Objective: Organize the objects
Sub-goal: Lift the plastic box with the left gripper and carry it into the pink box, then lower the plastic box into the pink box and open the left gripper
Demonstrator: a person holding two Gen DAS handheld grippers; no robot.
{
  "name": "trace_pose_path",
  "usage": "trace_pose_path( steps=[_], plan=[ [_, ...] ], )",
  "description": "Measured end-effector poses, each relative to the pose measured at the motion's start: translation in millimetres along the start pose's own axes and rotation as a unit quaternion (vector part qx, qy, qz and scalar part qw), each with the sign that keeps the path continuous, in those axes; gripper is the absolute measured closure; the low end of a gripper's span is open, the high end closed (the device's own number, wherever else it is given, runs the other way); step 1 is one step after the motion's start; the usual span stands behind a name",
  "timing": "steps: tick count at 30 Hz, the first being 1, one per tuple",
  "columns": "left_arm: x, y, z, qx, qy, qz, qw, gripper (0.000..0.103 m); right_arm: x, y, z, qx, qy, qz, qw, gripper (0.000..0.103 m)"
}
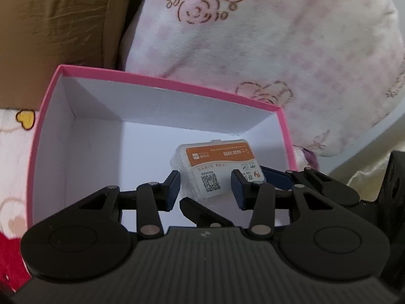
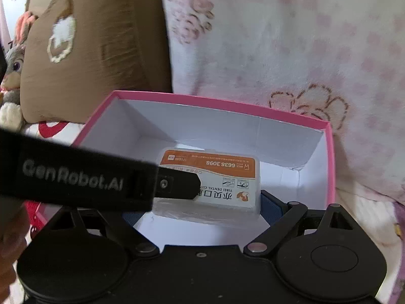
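Note:
A clear plastic case [image 1: 215, 168] with an orange and white label lies inside a pink box [image 1: 167, 87] with a white inside. My left gripper [image 1: 206, 190] hangs over the box, its blue pads spread either side of the case's near end, jaws open. In the right wrist view the case [image 2: 222, 177] sits between my right gripper's [image 2: 202, 210] wide-spread blue pads. The left gripper's black body [image 2: 88, 174] crosses that view and hides the right gripper's left finger.
The pink box [image 2: 331, 167] rests on a pink floral blanket [image 1: 291, 38]. A brown cushion [image 2: 88, 50] stands behind the box at left. A grey plush rabbit [image 2: 14, 68] sits at the far left.

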State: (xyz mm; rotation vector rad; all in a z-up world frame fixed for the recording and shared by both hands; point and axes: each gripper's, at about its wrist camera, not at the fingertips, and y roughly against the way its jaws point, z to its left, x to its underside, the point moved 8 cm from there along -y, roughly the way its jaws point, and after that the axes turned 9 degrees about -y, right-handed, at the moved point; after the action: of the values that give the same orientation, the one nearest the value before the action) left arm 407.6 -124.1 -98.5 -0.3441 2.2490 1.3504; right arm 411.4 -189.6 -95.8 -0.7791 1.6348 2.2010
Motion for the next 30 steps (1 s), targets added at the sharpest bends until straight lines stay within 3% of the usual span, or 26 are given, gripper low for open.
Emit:
trace_pose_path(
  steps=[3, 14, 23, 30],
  plan=[
    [-7, -14, 2, 0.011, 0.003, 0.009, 0.9999, 0.063, -5, -13, -10, -0.005, -0.011, 0.009, 1.000, 0.009],
    [-5, -28, 7, 0.059, 0.017, 0.036, 0.9974, 0.062, -1, -24, -5, 0.036, 0.070, 0.030, 0.996, 0.008],
    [0, -42, 19, 0.016, 0.018, 0.045, 0.9987, 0.061, 6, -52, 16, 0.049, 0.073, 0.055, 0.995, 0.008],
    [10, -60, 26, 0.022, 0.033, 0.068, 0.9969, 0.063, 12, -77, 15, 0.055, 0.062, 0.122, 0.989, 0.008]
  ],
)
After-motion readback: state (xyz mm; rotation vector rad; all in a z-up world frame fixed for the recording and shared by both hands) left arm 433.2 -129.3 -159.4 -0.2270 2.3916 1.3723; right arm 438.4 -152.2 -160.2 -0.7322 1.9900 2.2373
